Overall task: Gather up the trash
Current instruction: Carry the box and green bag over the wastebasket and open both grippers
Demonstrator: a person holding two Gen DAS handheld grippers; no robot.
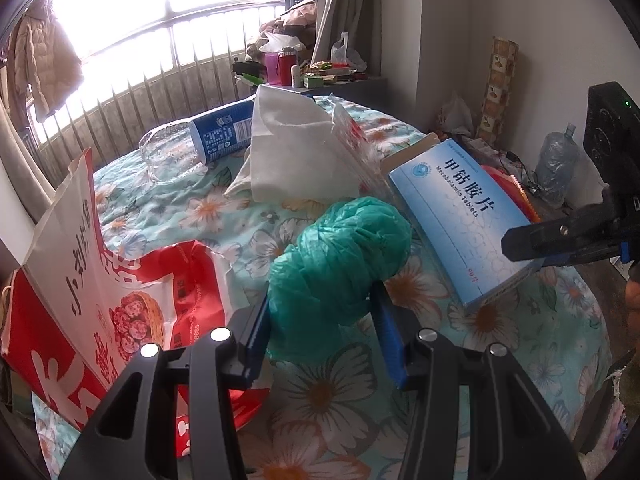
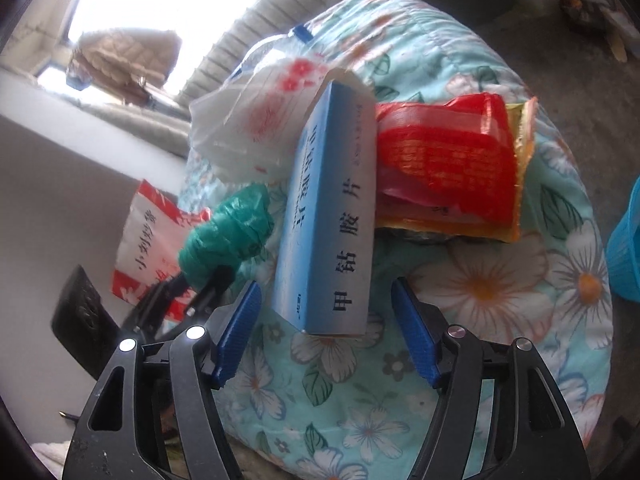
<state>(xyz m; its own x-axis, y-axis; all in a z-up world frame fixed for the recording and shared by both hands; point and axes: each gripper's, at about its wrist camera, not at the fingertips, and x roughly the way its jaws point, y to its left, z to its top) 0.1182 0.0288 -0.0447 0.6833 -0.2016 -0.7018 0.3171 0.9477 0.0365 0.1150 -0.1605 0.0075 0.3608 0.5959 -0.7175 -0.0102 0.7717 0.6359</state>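
Left tongs (image 1: 322,334) clamped on green plastic wad (image 1: 340,256), blue tablet box (image 1: 460,216) just beside, over floral quilt (image 1: 340,392).

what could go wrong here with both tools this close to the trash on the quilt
1. The left tool grips only the lower part of the green plastic bag wad; the crumpled film could slip out when lifted.
2. The right tool stands open around the blue tablet box, which tilts against other trash; closing could push it away.
3. The two tools sit close together and could collide.
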